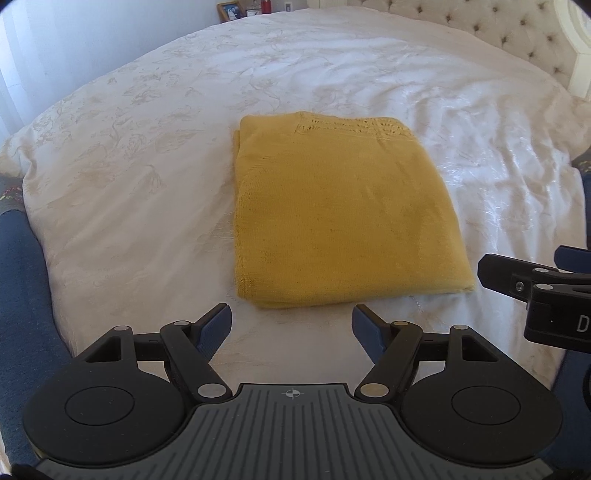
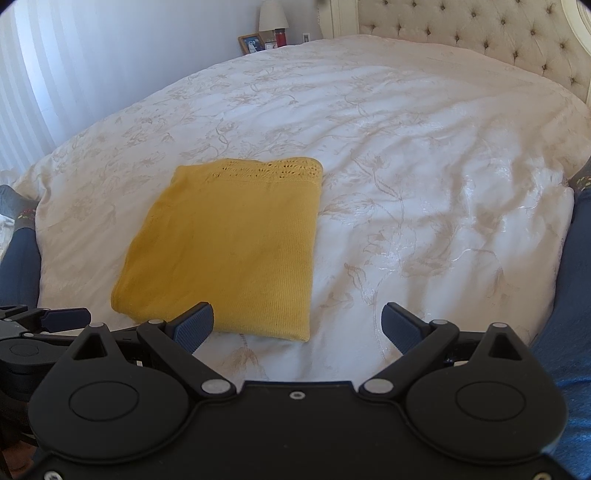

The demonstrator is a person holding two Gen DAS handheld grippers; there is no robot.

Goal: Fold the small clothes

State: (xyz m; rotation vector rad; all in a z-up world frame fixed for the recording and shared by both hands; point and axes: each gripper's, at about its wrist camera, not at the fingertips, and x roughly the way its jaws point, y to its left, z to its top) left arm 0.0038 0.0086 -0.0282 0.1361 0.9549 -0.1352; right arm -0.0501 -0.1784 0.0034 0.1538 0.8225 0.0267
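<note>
A yellow knitted garment (image 1: 332,210) lies folded into a neat rectangle on the white bedspread (image 1: 147,184); its lace-patterned edge is at the far side. It also shows in the right wrist view (image 2: 236,251). My left gripper (image 1: 291,325) is open and empty, just in front of the garment's near edge. My right gripper (image 2: 297,325) is open and empty, near the garment's near right corner; its left pad (image 2: 194,325) overlaps the garment's near edge in view. The right gripper also shows at the right edge of the left wrist view (image 1: 535,284).
The bed has a tufted cream headboard (image 2: 480,37) at the far right. A nightstand with a lamp (image 2: 273,16), a photo frame (image 2: 251,43) and a red bottle (image 2: 281,37) stands beyond the bed. The person's blue-clad legs (image 2: 569,295) flank the bed's near edge.
</note>
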